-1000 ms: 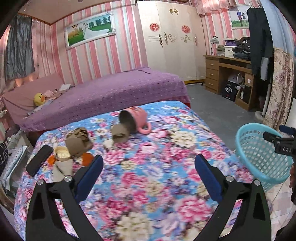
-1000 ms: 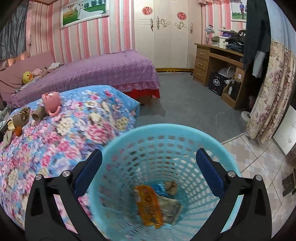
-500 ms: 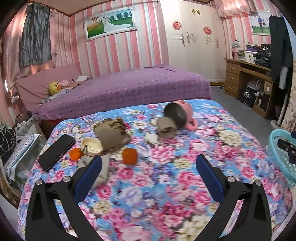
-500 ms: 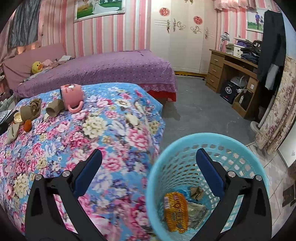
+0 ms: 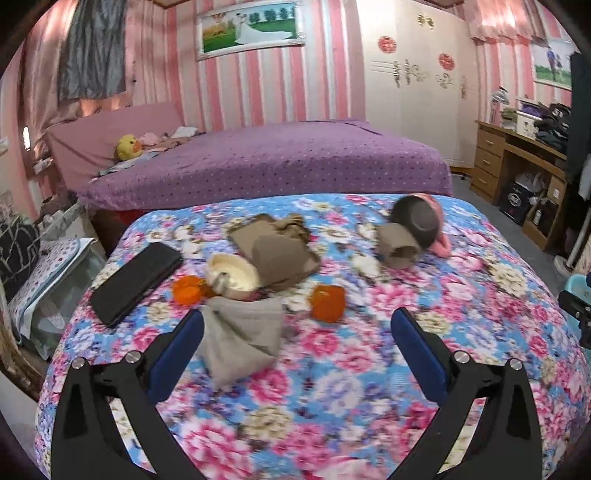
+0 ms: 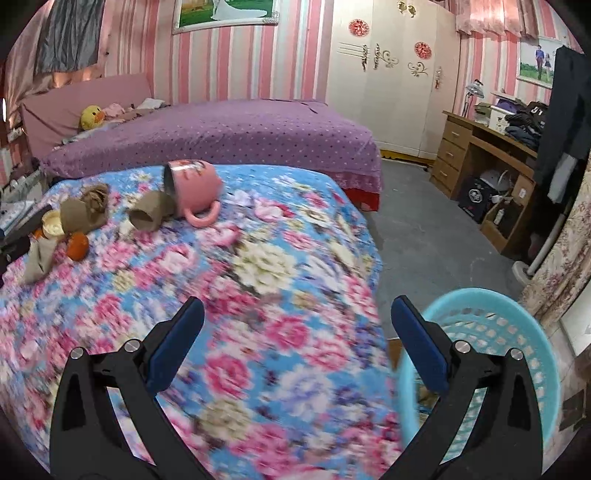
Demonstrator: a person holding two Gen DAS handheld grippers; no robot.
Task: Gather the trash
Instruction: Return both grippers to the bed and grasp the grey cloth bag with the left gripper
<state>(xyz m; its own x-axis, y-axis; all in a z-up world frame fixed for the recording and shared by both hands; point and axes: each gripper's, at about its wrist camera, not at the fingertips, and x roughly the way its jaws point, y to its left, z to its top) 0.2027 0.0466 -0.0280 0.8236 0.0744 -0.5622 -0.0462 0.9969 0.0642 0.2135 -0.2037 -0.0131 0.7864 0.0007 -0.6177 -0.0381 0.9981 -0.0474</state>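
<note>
A black phone (image 5: 136, 281) lies near the left edge of a bed covered by a blue and pink flowered quilt (image 5: 369, 369). A pink mug (image 6: 194, 188) lies on its side farther along the quilt. Behind stands a second bed with a purple dotted cover (image 5: 277, 162), and a yellow duck toy (image 5: 127, 146) sits near its head. A white wardrobe (image 6: 391, 74) fills the far wall beside a wooden desk (image 6: 480, 147). A framed picture (image 5: 251, 27) hangs on the pink striped wall.
</note>
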